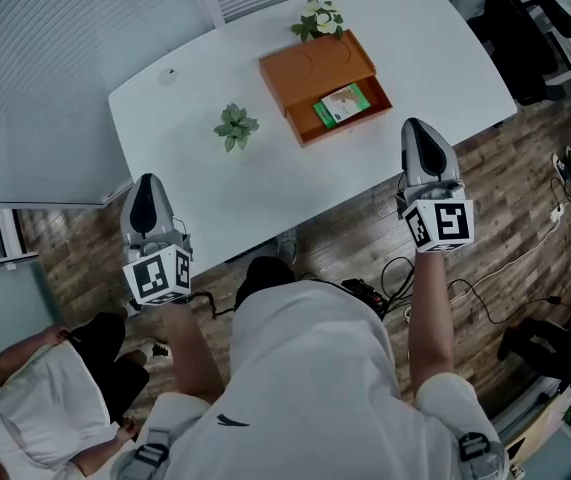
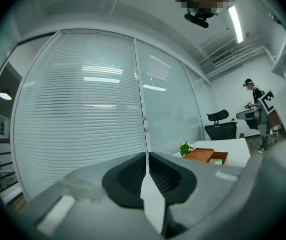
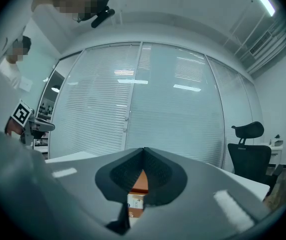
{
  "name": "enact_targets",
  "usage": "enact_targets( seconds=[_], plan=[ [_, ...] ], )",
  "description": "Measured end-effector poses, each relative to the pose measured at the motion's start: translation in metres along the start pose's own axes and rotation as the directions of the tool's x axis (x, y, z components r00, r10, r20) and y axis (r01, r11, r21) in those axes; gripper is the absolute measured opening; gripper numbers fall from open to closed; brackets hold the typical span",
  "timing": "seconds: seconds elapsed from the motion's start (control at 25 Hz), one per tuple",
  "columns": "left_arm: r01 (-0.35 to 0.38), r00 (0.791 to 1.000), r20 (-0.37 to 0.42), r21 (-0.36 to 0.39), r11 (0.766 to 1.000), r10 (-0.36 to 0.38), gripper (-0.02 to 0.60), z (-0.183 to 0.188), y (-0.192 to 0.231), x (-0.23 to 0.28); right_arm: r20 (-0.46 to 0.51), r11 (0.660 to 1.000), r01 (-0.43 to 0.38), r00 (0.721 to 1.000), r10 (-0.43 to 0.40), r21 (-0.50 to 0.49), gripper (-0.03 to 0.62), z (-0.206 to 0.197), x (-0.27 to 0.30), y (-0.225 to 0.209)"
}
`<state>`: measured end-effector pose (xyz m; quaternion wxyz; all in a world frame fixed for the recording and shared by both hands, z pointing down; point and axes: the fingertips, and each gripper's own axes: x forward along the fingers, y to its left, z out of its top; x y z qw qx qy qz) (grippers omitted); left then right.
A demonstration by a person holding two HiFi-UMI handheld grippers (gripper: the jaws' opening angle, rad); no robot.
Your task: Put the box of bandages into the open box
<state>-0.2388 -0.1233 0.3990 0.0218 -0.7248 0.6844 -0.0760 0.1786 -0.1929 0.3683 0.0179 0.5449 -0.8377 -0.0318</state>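
Observation:
An orange open box lies on the white table, its lid flipped back towards the far side. A green box of bandages rests inside its tray. In the left gripper view the orange box and the green box show small and far off. My left gripper hangs over the floor by the table's near left corner, shut and empty. My right gripper hovers at the table's near right edge, also shut with nothing in it. A sliver of the orange box shows below its jaws.
Two small potted plants stand on the table, one left of the box and one behind it. A black office chair sits past the right end. Cables lie on the wooden floor. A seated person is at the lower left.

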Motion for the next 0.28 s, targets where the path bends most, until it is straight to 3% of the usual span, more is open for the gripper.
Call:
enact_targets(
  seconds=[0.28],
  plan=[
    [0.001,1.0,-0.001,0.003,1.0,-0.001,0.025,0.0005,-0.0042,0.0028,-0.004,1.0,-0.006,1.0,0.006,-0.008,0.0,-0.0016,-0.0008,-0.0023]
  ],
)
